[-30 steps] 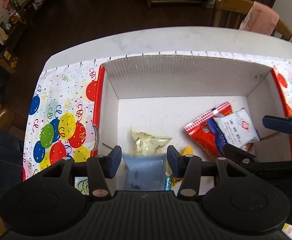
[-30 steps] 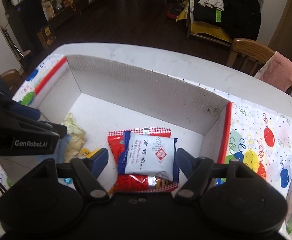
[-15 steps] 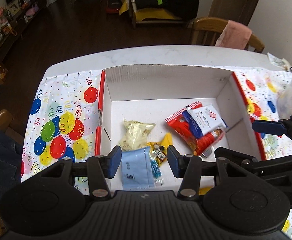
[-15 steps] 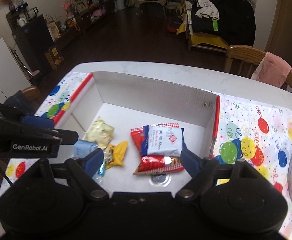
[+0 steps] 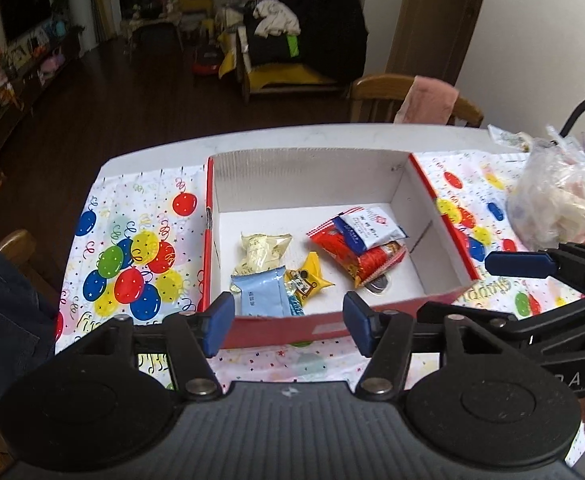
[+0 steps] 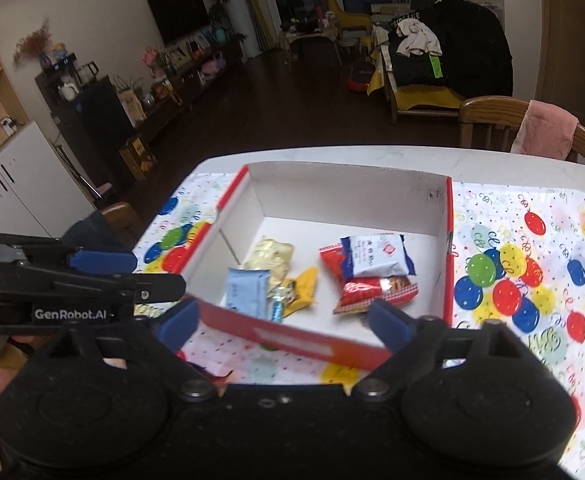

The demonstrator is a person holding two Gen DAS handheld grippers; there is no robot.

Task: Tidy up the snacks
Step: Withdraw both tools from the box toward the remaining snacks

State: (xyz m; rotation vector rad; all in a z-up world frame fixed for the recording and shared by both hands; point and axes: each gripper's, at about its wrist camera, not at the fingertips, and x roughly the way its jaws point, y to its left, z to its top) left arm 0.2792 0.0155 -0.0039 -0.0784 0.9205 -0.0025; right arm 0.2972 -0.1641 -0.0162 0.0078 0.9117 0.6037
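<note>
Lies flat in box — light-blue packet, long axis toward far wall; left tool and right tool apart, just opening, empty.

A balloon-patterned tablecloth in red, blue, yellow and green surrounds a red-edged white cardboard box. Inside: a pale-blue packet, yellow wrapper, cream packet, and red packet under a blue-and-white one.
</note>
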